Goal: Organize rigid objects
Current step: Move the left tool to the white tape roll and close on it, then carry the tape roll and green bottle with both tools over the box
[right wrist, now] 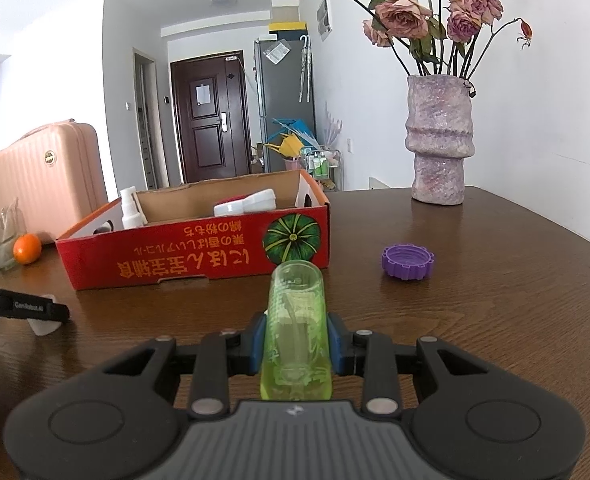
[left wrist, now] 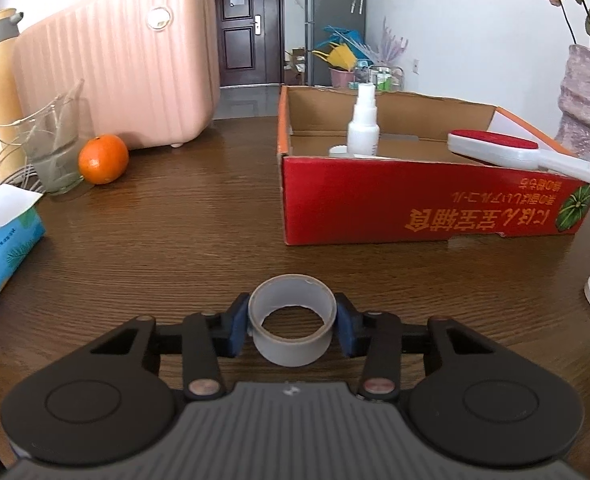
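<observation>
The left gripper [left wrist: 293,322] has its jaws pressed on either side of a grey tape roll [left wrist: 293,330], which sits near the front edge of the wooden surface [left wrist: 175,232]. The right gripper [right wrist: 295,346] has its jaws clamped on a green transparent bottle [right wrist: 295,332]. The red cardboard box [right wrist: 199,256] further back holds a white spray bottle [left wrist: 362,124] and a red-faced lint brush [left wrist: 495,146]; a purple cap [right wrist: 407,261] lies right of the box

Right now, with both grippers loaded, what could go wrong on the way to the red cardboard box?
1. The grey tape ring is pinched on its curved sides by the left gripper; it may deform or slip.
2. The translucent green bottle sticks out past the right gripper; it could clip the red cardboard box wall or the white spray bottle.
</observation>
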A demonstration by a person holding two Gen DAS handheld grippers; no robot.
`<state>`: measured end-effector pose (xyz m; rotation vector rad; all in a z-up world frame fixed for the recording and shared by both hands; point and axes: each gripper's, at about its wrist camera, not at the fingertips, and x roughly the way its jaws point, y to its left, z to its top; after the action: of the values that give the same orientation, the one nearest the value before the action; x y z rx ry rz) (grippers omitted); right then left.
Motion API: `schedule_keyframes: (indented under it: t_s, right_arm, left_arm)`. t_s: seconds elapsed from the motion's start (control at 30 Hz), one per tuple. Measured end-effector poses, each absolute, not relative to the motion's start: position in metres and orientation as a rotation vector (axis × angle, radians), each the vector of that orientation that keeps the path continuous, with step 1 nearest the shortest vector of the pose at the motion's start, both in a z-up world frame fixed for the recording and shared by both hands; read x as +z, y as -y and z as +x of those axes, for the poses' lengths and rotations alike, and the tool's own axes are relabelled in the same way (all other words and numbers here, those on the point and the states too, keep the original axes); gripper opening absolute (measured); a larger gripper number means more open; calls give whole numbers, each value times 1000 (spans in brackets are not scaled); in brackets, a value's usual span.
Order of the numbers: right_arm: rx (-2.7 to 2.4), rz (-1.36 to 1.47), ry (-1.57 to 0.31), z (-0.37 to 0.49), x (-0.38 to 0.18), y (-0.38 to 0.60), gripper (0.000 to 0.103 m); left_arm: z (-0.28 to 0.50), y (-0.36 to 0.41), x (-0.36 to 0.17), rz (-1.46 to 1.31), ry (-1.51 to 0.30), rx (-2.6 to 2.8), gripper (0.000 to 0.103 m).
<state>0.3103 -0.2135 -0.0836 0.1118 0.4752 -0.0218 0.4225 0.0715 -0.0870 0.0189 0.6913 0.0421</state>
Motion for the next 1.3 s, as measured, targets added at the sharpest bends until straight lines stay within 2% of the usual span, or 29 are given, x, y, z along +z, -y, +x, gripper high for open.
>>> schedule_keyframes:
  t_s: [0.43,1.3]
  right_arm:
    - [-11,119,-462,307,-82,214,31]
    - [92,136,-412,285,-70,202,31]
  left_arm:
    - [397,-74,-74,-5,-628,60,44]
    - [327,-23,-55,-54,-588,-44,44]
